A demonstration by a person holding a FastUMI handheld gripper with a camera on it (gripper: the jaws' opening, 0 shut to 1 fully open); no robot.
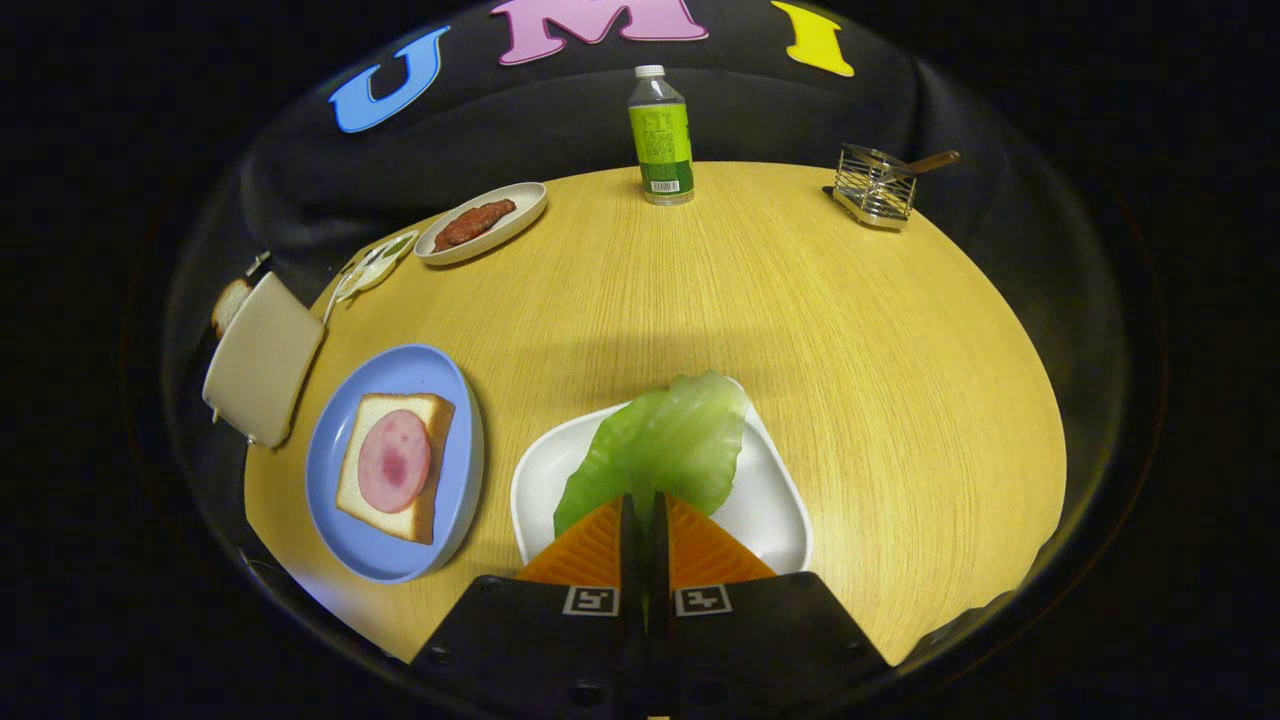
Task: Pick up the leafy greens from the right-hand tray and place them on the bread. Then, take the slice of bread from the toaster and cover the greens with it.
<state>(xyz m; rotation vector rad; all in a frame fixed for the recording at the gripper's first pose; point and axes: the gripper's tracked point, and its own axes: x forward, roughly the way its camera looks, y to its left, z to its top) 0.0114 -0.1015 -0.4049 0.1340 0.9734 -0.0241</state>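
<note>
Over the white tray [775, 520], gripper [643, 520] fingers pinched together on the near edge of the lettuce leaf [660, 440], next bound left for the ham-topped bread [395, 465].

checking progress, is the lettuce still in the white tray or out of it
In. The lettuce leaf lies in the white tray, and the gripper is shut on its near edge.
</note>
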